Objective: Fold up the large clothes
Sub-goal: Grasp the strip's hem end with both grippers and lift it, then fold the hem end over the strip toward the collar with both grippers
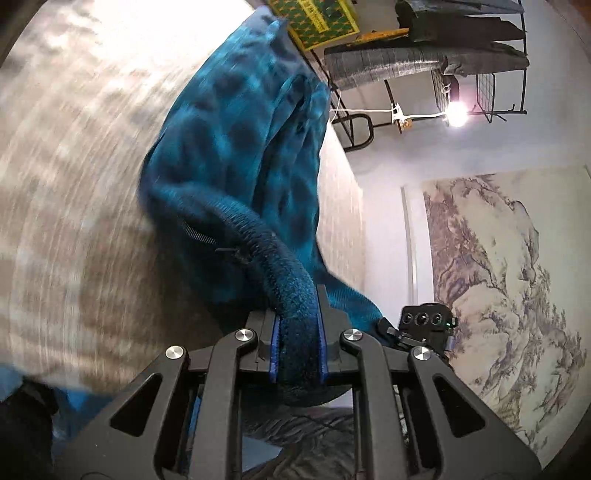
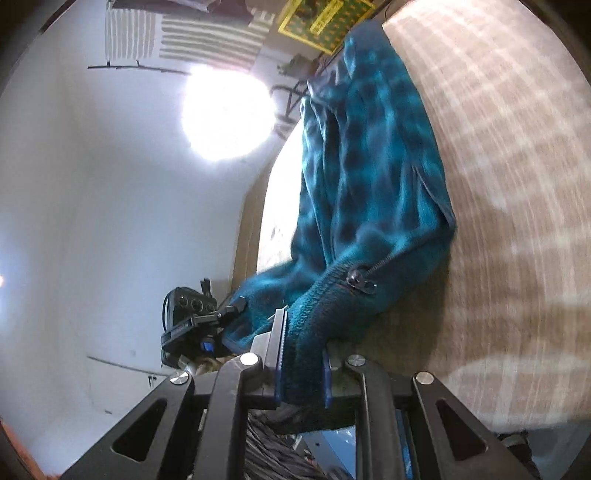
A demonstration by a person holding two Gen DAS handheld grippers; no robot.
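A teal and dark-blue checked fleece jacket (image 1: 236,147) lies stretched on a beige woven surface (image 1: 74,155), its near end lifted. My left gripper (image 1: 298,332) is shut on the jacket's thick ribbed hem, which bulges between the blue pads. In the right wrist view the same jacket (image 2: 369,166) runs away from me, its zip pull (image 2: 360,282) close to the hem. My right gripper (image 2: 303,350) is shut on the ribbed hem beside the zip. Each view shows the other gripper: the right gripper (image 1: 424,325) from the left wrist and the left gripper (image 2: 192,314) from the right wrist.
The beige surface (image 2: 498,184) is motion-blurred in both views. A black metal rack (image 1: 480,55) with folded dark clothes and a lamp (image 1: 456,110) stands beyond. A yellow-green patterned box (image 1: 314,22) sits at the far end. A landscape wall hanging (image 1: 498,277) covers the wall.
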